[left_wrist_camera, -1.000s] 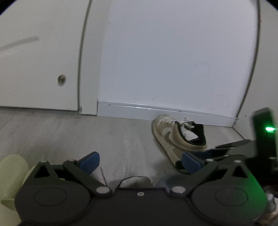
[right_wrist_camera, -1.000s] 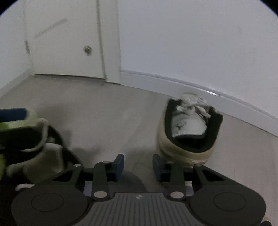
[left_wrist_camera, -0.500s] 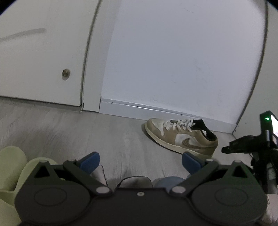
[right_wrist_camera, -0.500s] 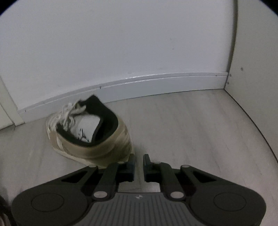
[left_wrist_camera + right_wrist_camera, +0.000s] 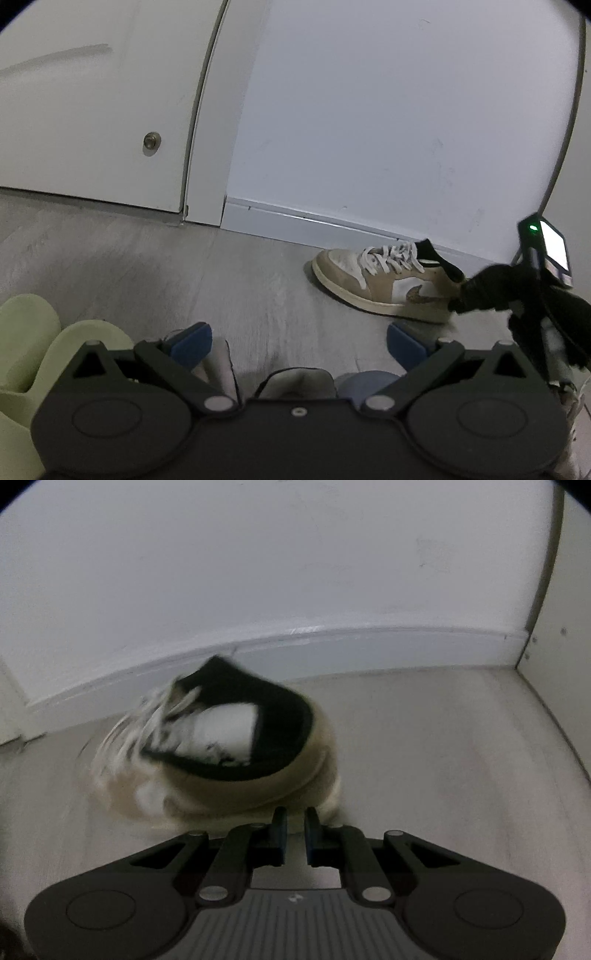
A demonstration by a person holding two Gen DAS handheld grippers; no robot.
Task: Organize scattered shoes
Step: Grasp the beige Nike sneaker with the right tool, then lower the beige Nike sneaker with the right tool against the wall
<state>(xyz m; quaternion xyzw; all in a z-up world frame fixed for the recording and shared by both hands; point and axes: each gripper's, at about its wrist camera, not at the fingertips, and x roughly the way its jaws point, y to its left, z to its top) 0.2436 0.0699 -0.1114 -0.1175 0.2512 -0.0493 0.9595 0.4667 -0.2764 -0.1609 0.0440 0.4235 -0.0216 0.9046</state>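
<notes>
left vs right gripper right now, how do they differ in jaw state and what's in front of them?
Left gripper has its jaws spread wide; right gripper has its jaws nearly closed, a thin gap between them. Left gripper sits back over a grey shoe, far from the tan sneaker; right gripper is at that sneaker's heel, and contact can't be confirmed. Both have blue pads and black bodies.

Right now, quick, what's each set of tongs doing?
Left tongs: open, holding nothing.
Right tongs: nearly shut behind the tan sneaker; a grip on its heel cannot be told.
</notes>
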